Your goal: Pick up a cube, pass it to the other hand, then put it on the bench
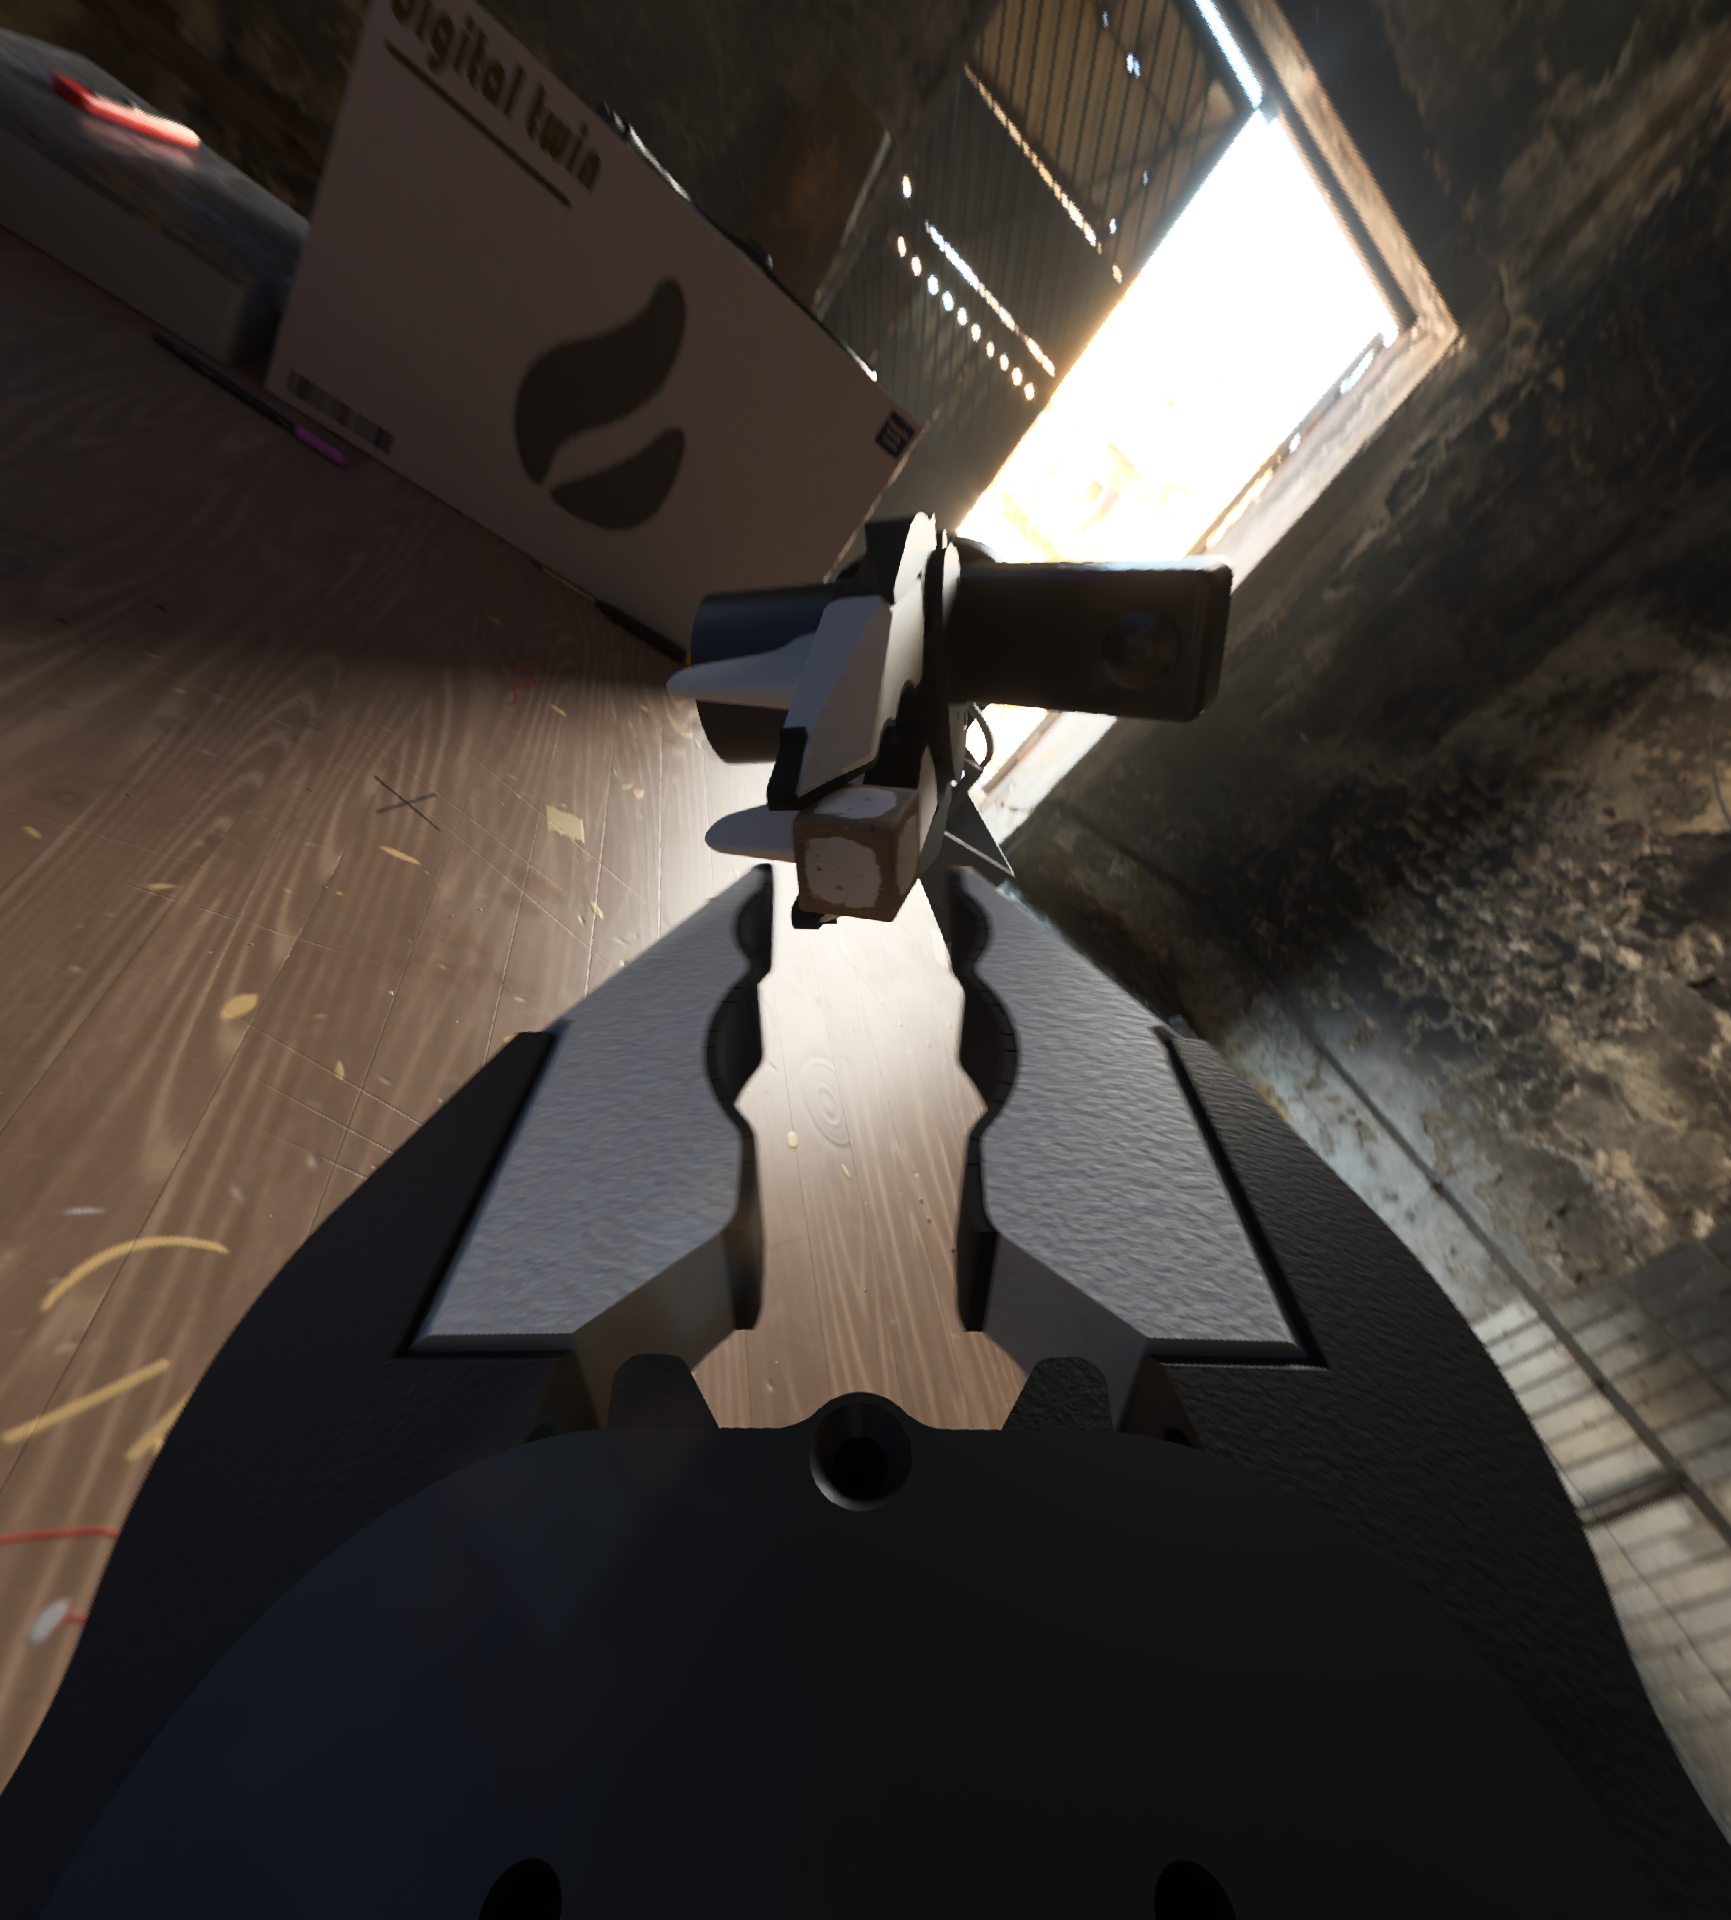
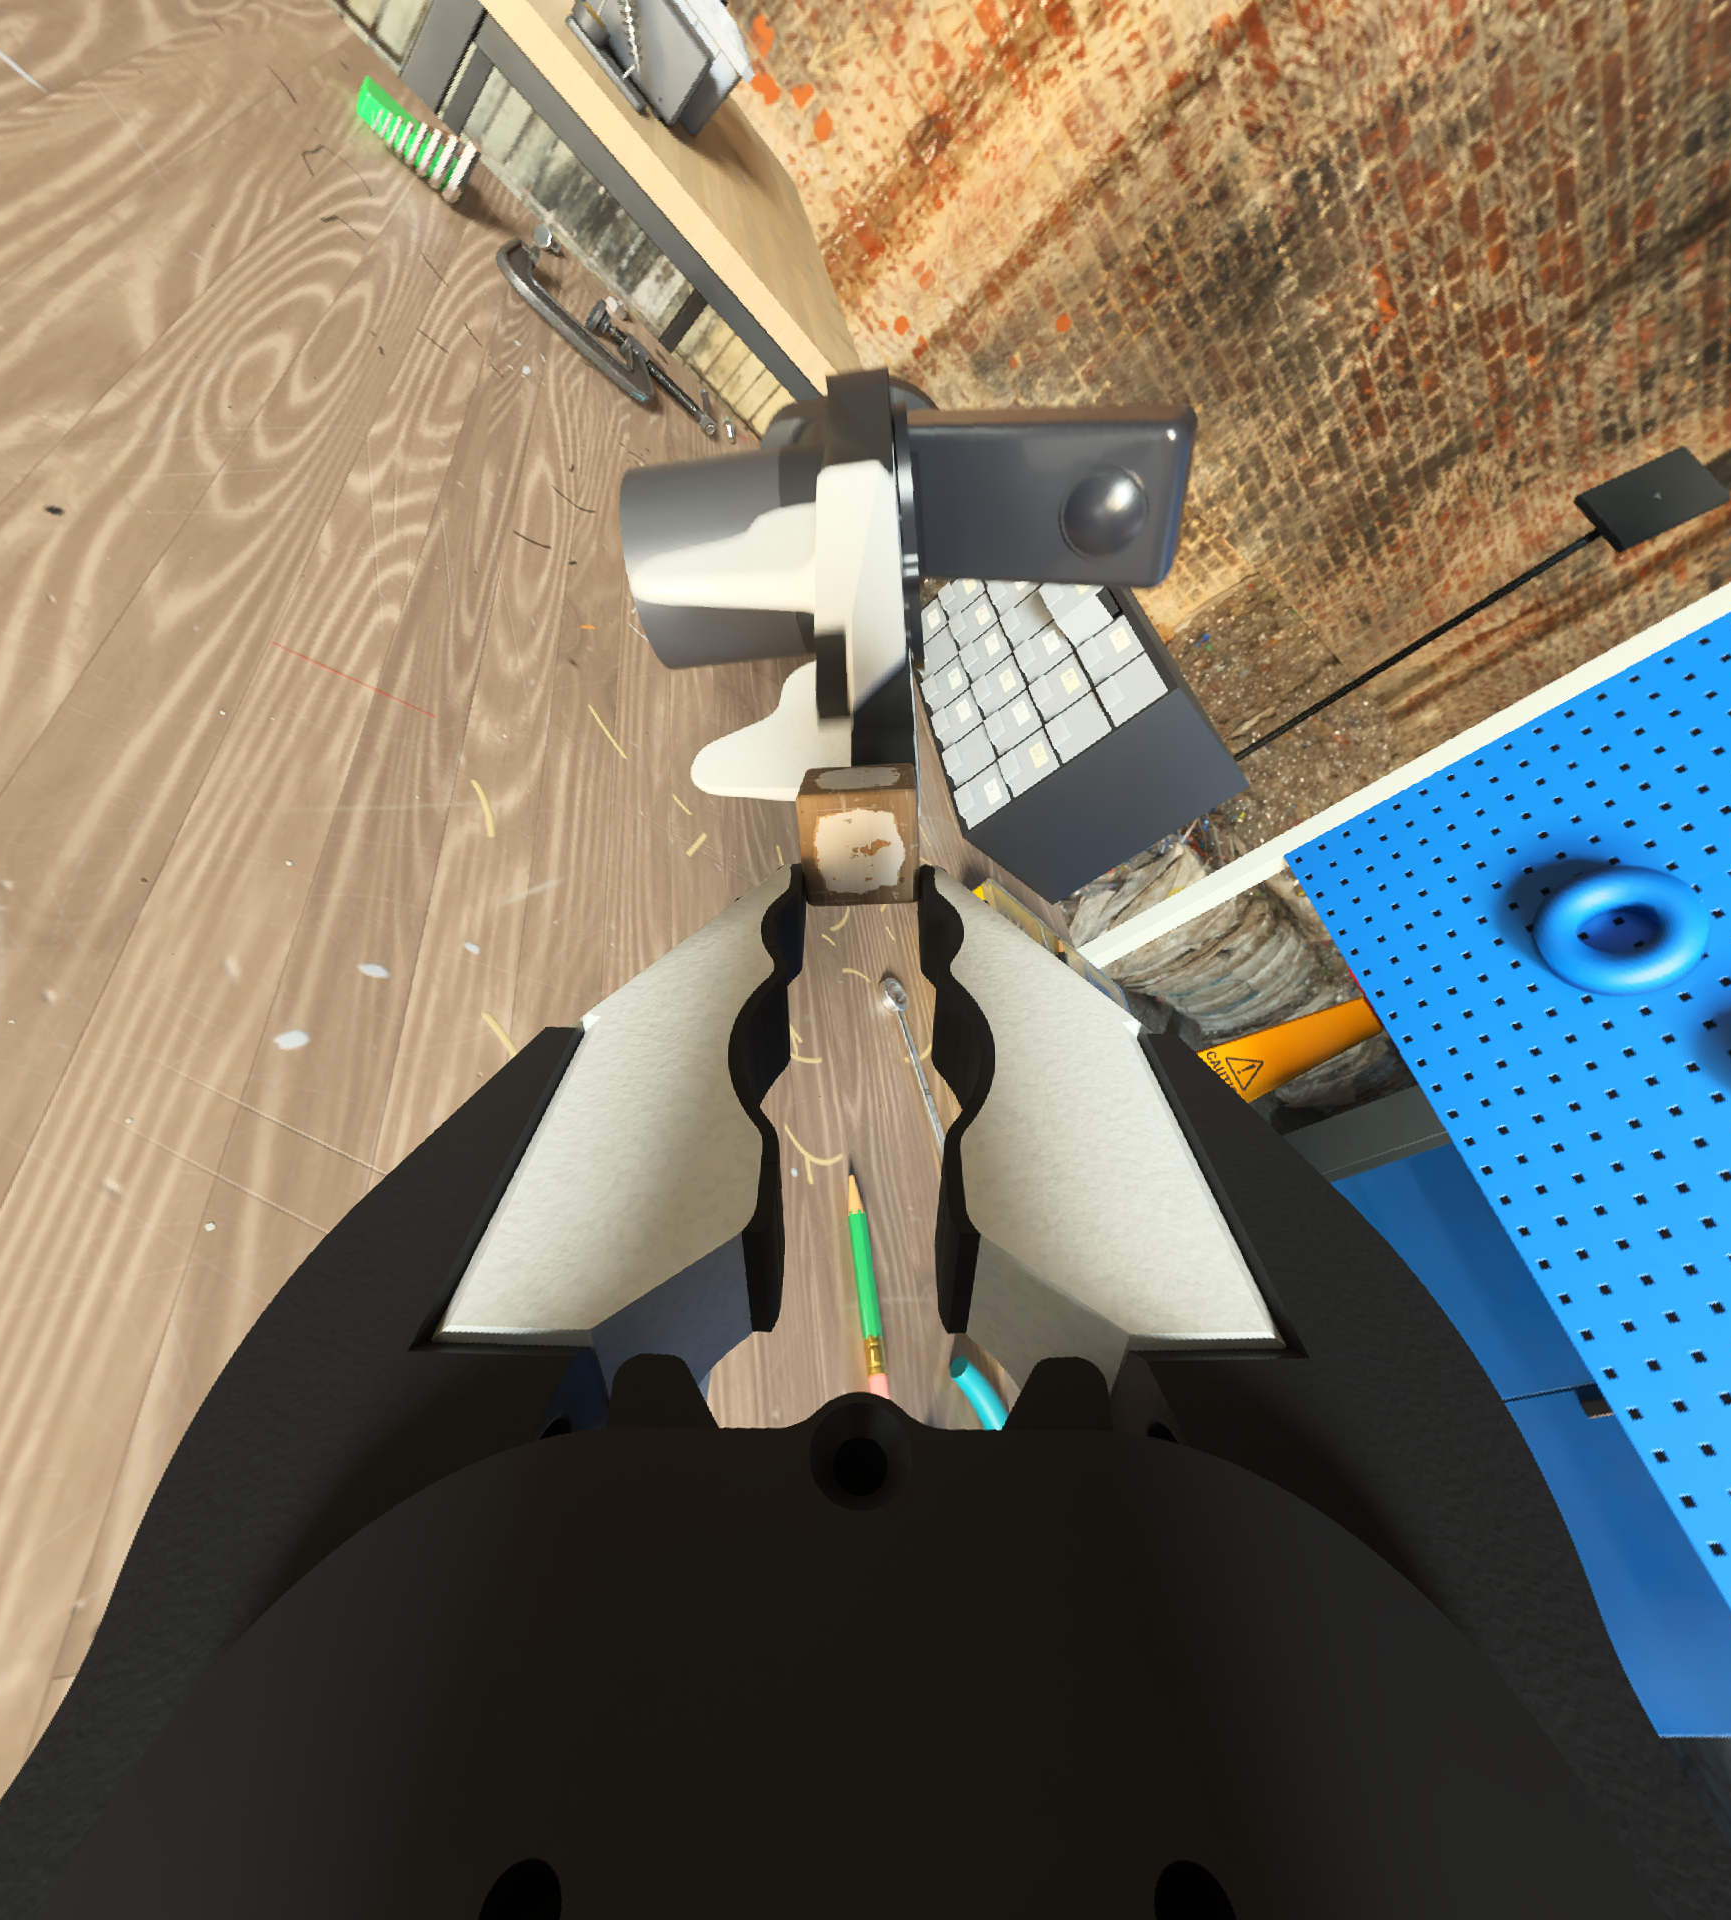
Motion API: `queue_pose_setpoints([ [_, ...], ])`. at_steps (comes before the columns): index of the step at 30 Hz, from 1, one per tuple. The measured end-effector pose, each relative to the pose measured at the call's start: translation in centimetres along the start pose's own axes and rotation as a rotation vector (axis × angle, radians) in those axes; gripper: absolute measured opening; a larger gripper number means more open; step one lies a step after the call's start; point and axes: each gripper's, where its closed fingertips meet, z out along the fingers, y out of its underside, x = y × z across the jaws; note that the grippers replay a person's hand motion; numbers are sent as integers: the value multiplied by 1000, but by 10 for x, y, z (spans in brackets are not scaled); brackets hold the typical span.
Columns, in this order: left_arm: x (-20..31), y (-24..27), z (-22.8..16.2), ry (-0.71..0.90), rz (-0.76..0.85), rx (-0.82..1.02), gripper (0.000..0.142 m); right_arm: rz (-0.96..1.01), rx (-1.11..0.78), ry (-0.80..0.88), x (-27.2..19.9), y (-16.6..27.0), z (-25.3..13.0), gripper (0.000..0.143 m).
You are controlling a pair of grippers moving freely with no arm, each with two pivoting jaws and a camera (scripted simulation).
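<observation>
Open air is left over the table [image 2: 165, 727], but the way ahead is blocked by the other gripper [image 1: 845, 873] and the blue pegboard [image 2: 1619, 1195] alongside.

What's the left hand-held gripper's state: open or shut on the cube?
Open. The left hand-held gripper has its fingers spread wider than the cube, with gaps on either side; the right hand-held gripper clamps it.

Green pencil [image 2: 862, 1276], blue ring [image 2: 1619, 927] on blue pegboard [image 2: 1619, 1299].
</observation>
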Motion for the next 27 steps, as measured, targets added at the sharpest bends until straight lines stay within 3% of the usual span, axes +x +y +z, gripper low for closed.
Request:
queue_pose_setpoints([
  [2,2,-3,-8,-38,-4,45,57,27,-3,11,0,3,-3,21],
  [4,-4,-3,-18,-160,14,82,66,78,-18,33,0,8,-7,21],
  [8,-34,9,-52,-664,126,121,85,204,-76,136,4,30,-21,21],
  [10,-45,19,-74,-918,159,137,86,292,-99,198,7,42,-29,21],
  [12,-47,29,-90,-1071,160,166,87,384,-111,244,7,52,-35,21],
  [19,-36,50,-101,-1180,182,177,85,493,-142,290,23,58,-64,21],
  [23,-31,53,-102,-1184,166,166,77,553,-288,412,81,62,-150,21],
  [27,-33,54,-102,-1192,159,158,67,739,-683,375,112,135,-247,21],
])
